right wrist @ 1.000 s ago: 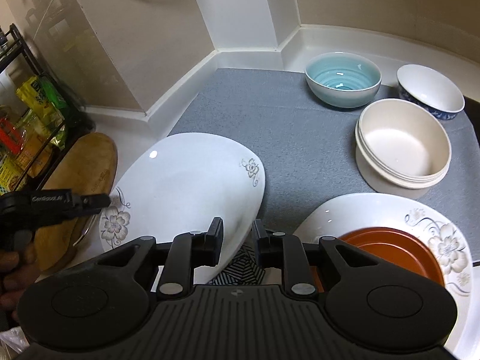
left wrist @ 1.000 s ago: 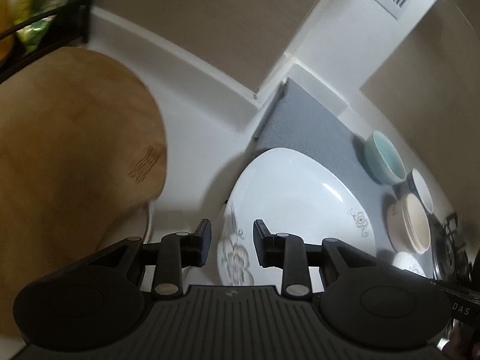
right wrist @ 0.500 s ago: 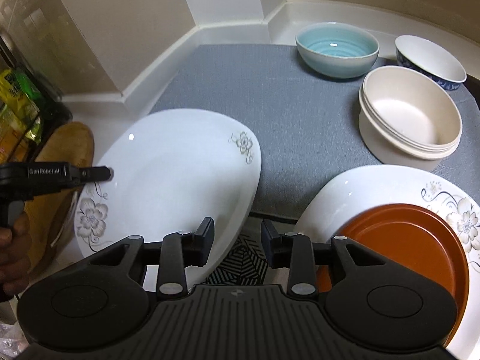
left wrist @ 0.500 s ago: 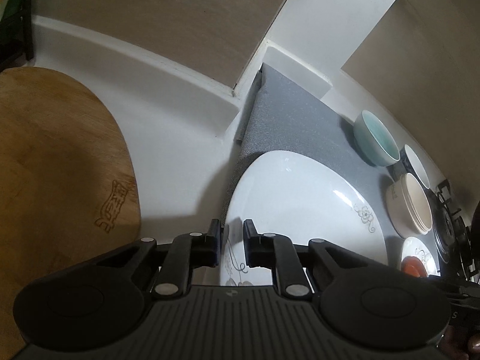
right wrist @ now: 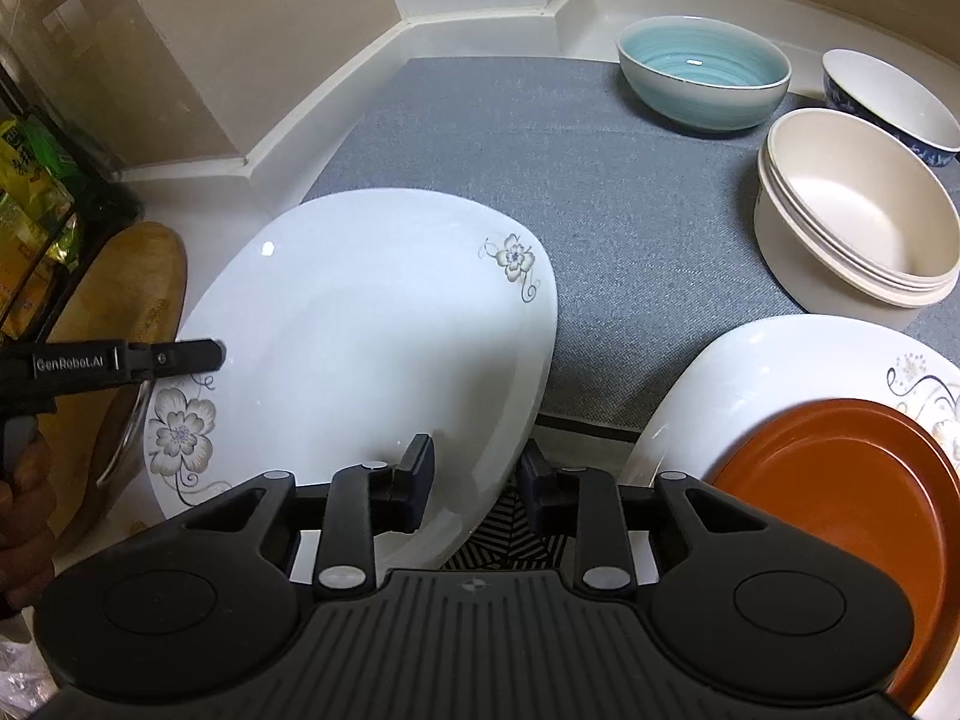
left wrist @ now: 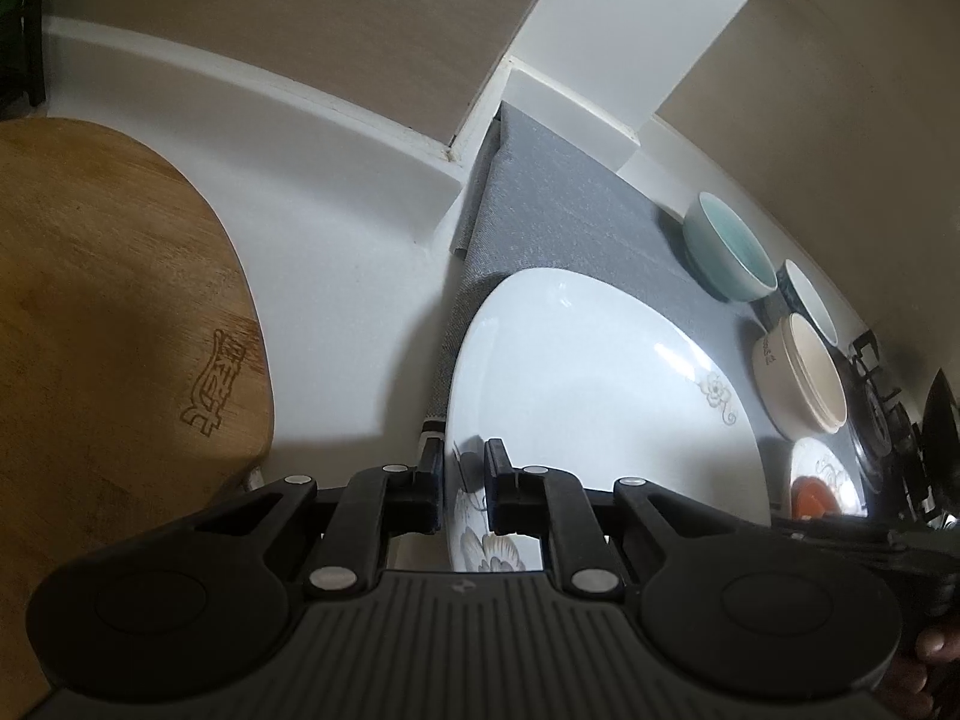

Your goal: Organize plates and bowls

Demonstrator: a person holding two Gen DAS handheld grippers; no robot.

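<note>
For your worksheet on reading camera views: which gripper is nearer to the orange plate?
Right. The right gripper hangs open just left of the orange plate, which lies on a white floral plate. The left gripper pinches the far rim of the other white plate.

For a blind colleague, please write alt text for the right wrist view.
The left gripper grips the rim of a white flowered plate at the edge of a grey mat. The right gripper is open at the plate's near edge. Right: an orange plate on another flowered plate, and three bowls behind.
</note>
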